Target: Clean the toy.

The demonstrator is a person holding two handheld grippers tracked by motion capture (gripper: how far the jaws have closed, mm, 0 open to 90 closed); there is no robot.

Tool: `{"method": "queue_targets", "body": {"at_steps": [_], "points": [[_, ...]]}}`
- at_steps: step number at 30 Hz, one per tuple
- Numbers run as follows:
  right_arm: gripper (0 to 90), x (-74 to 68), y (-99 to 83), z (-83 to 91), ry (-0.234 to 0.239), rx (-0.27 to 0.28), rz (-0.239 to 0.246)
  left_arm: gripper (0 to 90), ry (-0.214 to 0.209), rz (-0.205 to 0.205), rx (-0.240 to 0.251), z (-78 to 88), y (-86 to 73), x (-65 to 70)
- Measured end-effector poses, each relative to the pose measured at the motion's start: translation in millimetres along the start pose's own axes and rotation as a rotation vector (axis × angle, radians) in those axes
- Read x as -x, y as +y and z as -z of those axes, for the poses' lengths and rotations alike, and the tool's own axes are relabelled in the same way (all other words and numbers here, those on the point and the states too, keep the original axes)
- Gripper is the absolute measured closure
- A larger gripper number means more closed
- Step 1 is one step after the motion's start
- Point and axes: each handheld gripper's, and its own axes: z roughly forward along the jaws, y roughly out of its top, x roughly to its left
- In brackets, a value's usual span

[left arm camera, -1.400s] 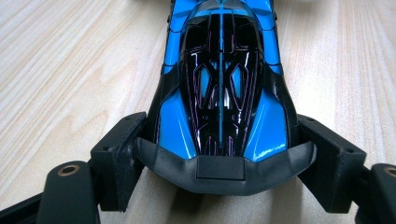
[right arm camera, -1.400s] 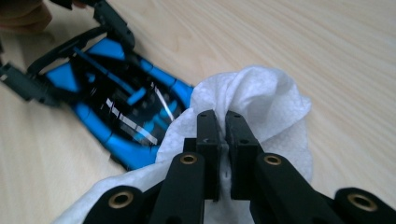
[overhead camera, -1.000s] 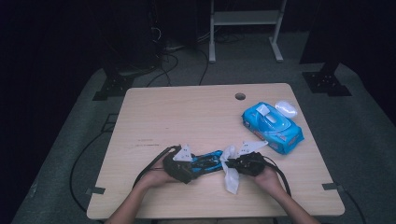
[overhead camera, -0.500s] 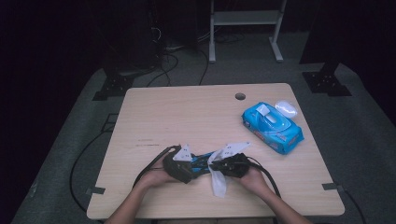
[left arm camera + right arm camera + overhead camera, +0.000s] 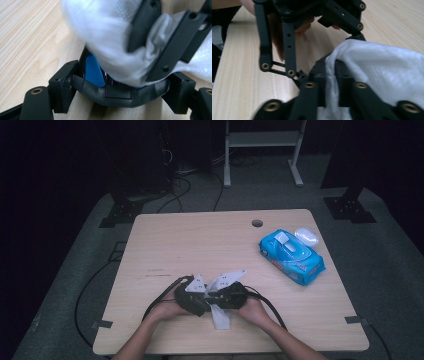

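White wet wipe (image 5: pixel 384 72) sits pinched between the right hand-held gripper (image 5: pixel 330 82) jaws, which have just eased apart slightly. Left hand-held gripper (image 5: pixel 117 87) clamps a blue object (image 5: pixel 93 71) just beneath, near the wooden worktop's (image 5: pixel 200 240) front edge.

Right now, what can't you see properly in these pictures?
- High view: the thing being wiped, near the table's front edge, is hidden under both hands and the white wipe.
- Left gripper view: the blue and black thing is half covered by the blurred wipe, so what it is stays unclear.
- Right gripper view: the right hand-held gripper has the wipe between its jaws; the wipe's far end is cut off by the edge.
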Motion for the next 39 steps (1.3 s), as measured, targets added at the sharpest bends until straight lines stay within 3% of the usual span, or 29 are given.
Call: {"method": "queue_targets", "body": {"at_steps": [5, 6, 7, 9, 12, 15, 20, 24, 29, 31, 37, 39], "points": [[66.8, -0.5, -0.6, 14.9, -0.038, 0.027, 0.019, 23.0, 0.0, 0.0, 0.001, -0.1, -0.2, -0.1], [63.7, 2.4, -0.2, 21.7, -0.081, 0.036, 0.031, 23.0, 0.001, 0.0, -0.001, 0.0, 0.1, 0.1], [63.7, 2.4, -0.2, 21.7, -0.081, 0.036, 0.031, 23.0, 0.001, 0.0, -0.001, 0.0, 0.1, 0.1], [58.5, 11.7, -0.9, 18.3, -0.089, 0.034, -0.014, 23.0, 0.002, 0.0, -0.002, 0.0, 0.2, 0.2], [57.4, 16.1, -1.8, 10.7, -0.079, 0.02, -0.037, 23.0, 0.001, 0.0, 0.002, -0.1, 0.1, -0.1], [63.1, 19.4, 1.8, 0.1, -0.045, 0.031, -0.072, 23.1, -0.001, 0.0, 0.002, -0.4, 0.2, -0.4], [79.0, 11.9, 12.1, -13.5, 0.007, 0.009, -0.038, 22.9, -0.001, 0.004, 0.0, 0.0, -0.1, -1.0], [83.7, 11.2, 14.4, -15.8, 0.024, 0.014, -0.036, 22.9, -0.001, 0.003, 0.001, 0.0, -0.2, -0.7], [84.7, 12.4, 12.7, -10.4, 0.011, 0.03, -0.035, 23.1, -0.001, 0.002, 0.0, -0.1, -0.2, -0.9], [85.0, 11.6, 14.5, -4.9, -0.025, 0.065, -0.031, 23.1, -0.001, 0.002, 0.0, -0.1, -0.1, -0.7], [85.0, 16.0, 16.0, -9.9, -0.061, 0.005, -0.017, 23.1, 0.0, 0.005, 0.002, -0.2, -0.1, -0.5], [85.1, 21.6, 12.1, -7.3, -0.073, 0.003, -0.039, 23.1, 0.001, -0.004, 0.0, 0.1, -0.2, -1.3]]}}
